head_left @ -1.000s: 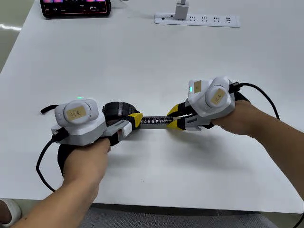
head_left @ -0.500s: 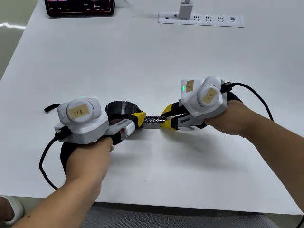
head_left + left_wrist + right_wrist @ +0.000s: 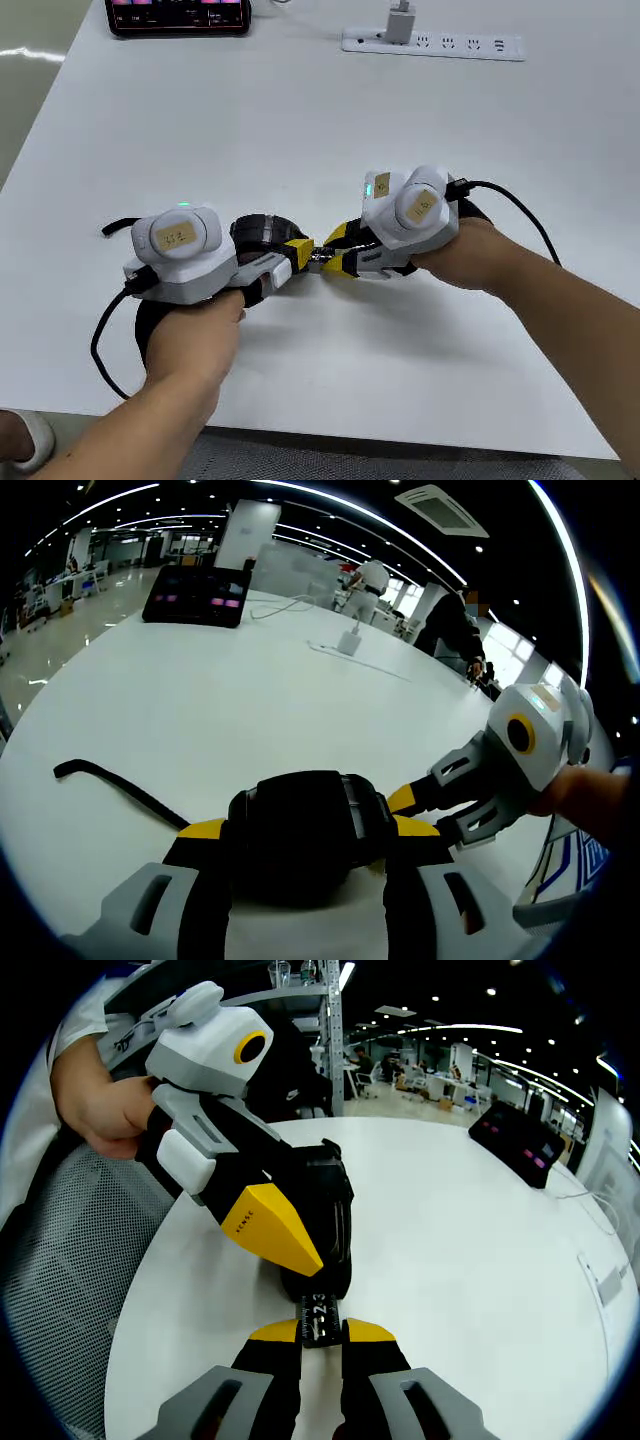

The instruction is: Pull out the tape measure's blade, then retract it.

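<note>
Head view: white worktop [image 3: 300, 120]. The left tongs [image 3: 287, 243] are clamped on the black case of the tape measure [image 3: 258, 230], which sits on the worktop just in front of the left hand. The right tongs [image 3: 330, 252] face them, yellow tips nearly touching the left ones. A very short length of blade [image 3: 318, 256] shows between the two pairs. A black strap [image 3: 115, 226] lies on the worktop left of the left gripper. At the far edge are a power strip [image 3: 432, 44] and a dark screen [image 3: 178, 14], both well apart from the work. A black cable [image 3: 520, 215] runs off the right gripper.

Left gripper view: the case sits between the two jaws, gripped on both flanks, with yellow tips showing on either side. The right gripper comes in from the right, close to the case. The strap curves over the worktop on the left.

Right gripper view: the jaws are pressed together on the blade end, with printed numbers visible between the yellow tips. The case is just beyond, with little blade out. The left gripper holds the case from the upper left.
</note>
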The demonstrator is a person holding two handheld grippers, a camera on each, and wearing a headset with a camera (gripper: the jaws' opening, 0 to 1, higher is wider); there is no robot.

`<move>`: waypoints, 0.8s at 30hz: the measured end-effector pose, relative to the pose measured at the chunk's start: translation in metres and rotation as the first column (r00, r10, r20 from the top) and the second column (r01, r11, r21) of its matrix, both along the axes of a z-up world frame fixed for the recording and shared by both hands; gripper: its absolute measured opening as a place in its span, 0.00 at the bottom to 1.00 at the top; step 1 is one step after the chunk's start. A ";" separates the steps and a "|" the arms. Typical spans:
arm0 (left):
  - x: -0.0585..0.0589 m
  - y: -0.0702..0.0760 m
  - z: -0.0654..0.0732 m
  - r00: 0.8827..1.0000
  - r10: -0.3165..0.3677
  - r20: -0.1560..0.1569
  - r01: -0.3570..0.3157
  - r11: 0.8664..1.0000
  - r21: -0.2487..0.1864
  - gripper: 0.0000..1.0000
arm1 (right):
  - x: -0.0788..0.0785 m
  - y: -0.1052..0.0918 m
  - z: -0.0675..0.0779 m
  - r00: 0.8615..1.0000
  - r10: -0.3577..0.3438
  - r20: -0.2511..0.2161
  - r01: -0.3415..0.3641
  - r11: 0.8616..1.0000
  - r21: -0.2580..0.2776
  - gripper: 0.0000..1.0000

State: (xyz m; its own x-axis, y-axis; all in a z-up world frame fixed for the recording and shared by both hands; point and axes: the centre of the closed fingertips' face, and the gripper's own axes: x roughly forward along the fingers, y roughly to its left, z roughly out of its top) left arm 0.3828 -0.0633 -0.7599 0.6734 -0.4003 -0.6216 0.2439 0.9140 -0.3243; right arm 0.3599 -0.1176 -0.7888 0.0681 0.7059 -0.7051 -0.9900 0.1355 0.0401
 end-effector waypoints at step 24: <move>-0.001 -0.001 0.000 1.000 0.000 0.004 0.000 1.000 0.000 0.59 | 0.000 0.011 -0.001 1.000 -0.022 -0.001 0.022 1.000 0.004 0.12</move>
